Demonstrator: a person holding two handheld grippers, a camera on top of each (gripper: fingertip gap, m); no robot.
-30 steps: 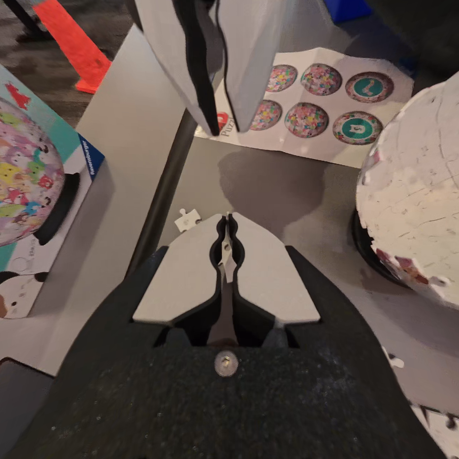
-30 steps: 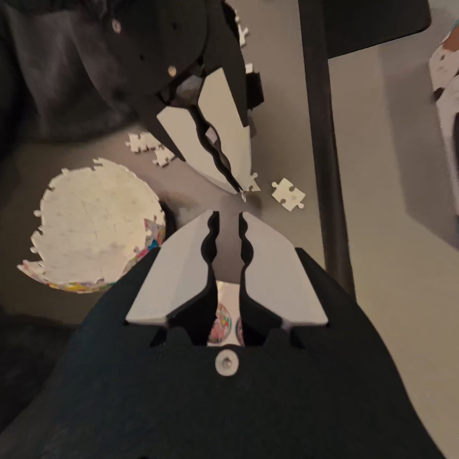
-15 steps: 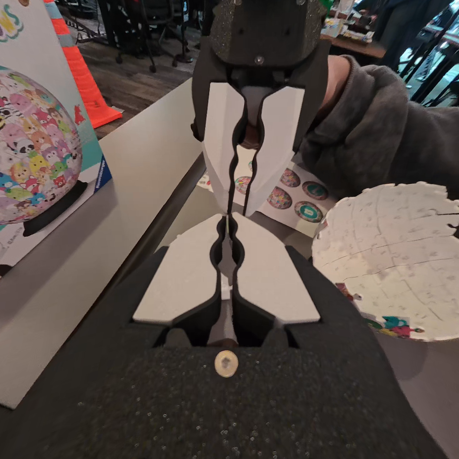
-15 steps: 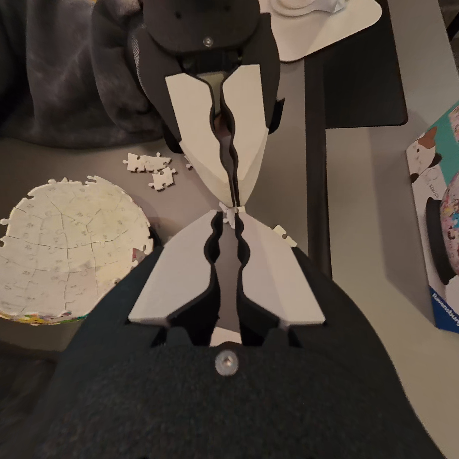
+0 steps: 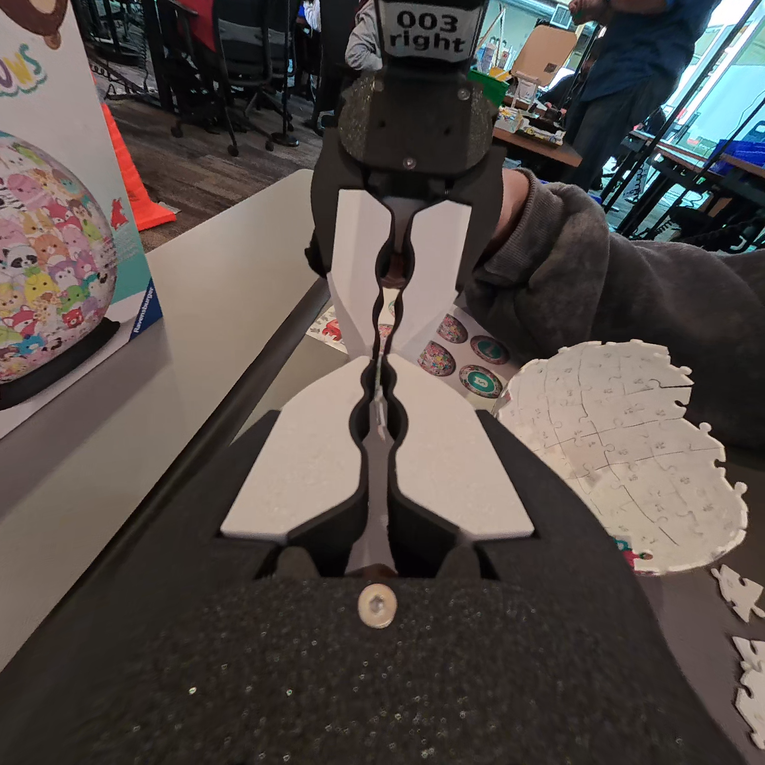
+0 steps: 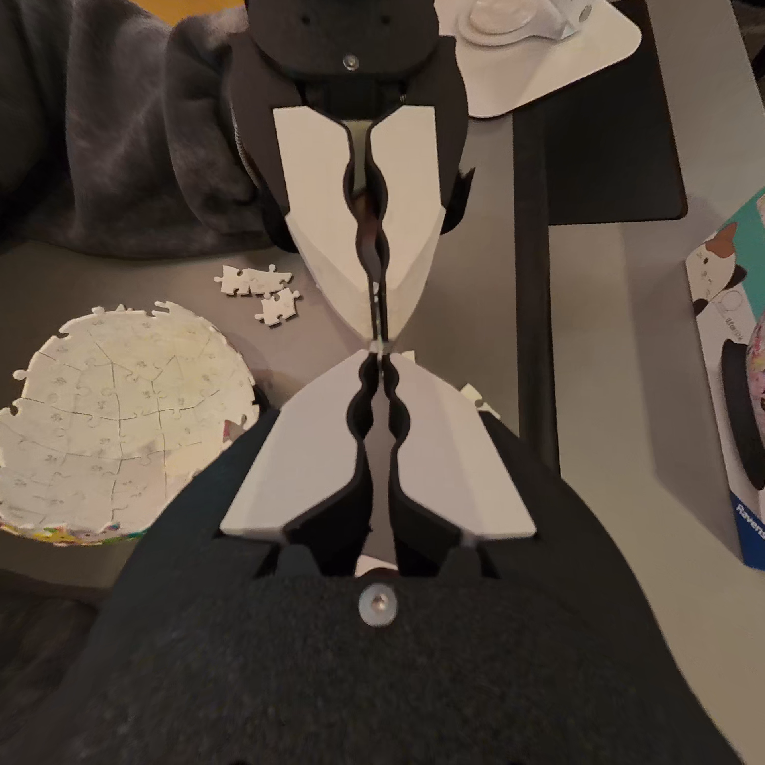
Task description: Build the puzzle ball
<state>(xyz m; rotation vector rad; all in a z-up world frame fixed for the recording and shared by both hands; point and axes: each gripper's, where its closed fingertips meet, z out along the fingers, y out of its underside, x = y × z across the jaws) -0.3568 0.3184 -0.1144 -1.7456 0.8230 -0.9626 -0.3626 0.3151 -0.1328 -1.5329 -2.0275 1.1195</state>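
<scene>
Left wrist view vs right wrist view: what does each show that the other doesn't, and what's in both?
Left wrist view only: the orange cone, office chairs, a standing person, the printed sheet of ball pictures.

Right wrist view only: three loose pieces beside the shell, a white tray on a black mat.

Both: the two hand-held grippers tip to tip, left and right, both pinching one puzzle piece; the half-built ball shell; the puzzle box; grey sleeves.

Dark wood-look floor [image 5: 194, 165] with office chairs [image 5: 248, 62], cluttered desks [image 5: 534, 140], seemingly bright windows [image 5: 720, 103].
</scene>
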